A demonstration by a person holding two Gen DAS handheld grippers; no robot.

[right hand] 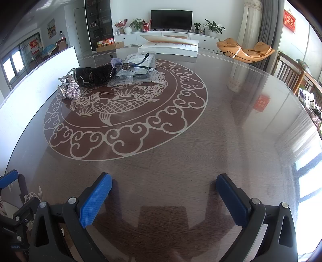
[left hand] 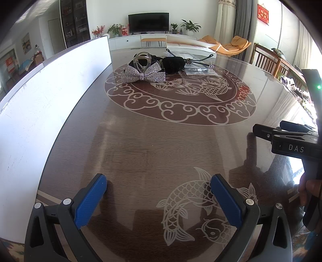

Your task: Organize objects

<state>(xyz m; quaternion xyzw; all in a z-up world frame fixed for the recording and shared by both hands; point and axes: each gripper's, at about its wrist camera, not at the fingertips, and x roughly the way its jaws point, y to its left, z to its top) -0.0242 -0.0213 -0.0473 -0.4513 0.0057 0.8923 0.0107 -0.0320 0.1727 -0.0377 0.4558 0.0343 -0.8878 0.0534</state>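
since nothing had been picked up yet, both the left gripper (left hand: 159, 193) & right gripper (right hand: 164, 193) hung over the table (right hand: 221, 131) w/ jaws spread wide, empty. the rhinestone bow (left hand: 143, 75), black pouch (left hand: 173, 63) & clear packets (right hand: 136, 68) sat bunched at the far side, prob. awaiting sorting. no container seen.

Television (right hand: 171, 19), orange lounge chair (right hand: 246, 50)

Table (right hand: 181, 141): glossy, glass-like top over wood grain. Left gripper (left hand: 159, 193) pads (left hand: 90, 203): knurled blue, probably plastic. Far ahead: sparkly rhinestone bow (left hand: 143, 75), clear crinkled bag (right hand: 138, 68).
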